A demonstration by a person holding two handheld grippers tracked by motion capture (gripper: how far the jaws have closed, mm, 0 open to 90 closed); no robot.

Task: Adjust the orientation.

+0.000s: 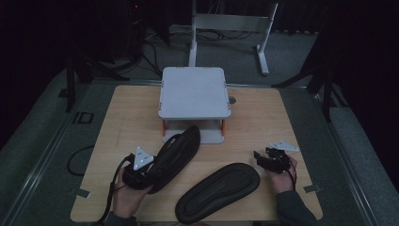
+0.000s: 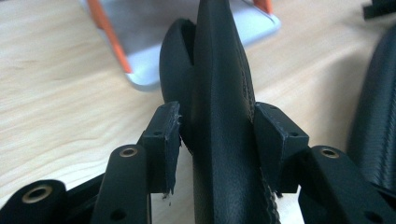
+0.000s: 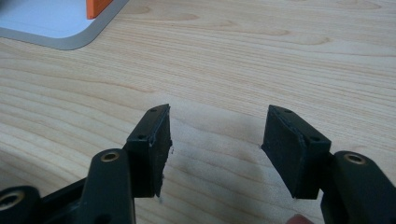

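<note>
At lower left of the high view, the left gripper [image 1: 149,170] is clamped on the heel of a black slipper [image 1: 178,153], lifted on edge with its toe toward the grey stand [image 1: 194,92], likely bound for its shelf. The slipper is dark, stitched and narrow. At lower centre the second slipper [image 1: 219,189] lies sole-up. At right, the right gripper [image 1: 262,157] waits with jaws apart.

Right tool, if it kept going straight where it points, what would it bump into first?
Probably just bare table. The right tool is open with only wood ahead; the grey stand sits off to one side.
</note>
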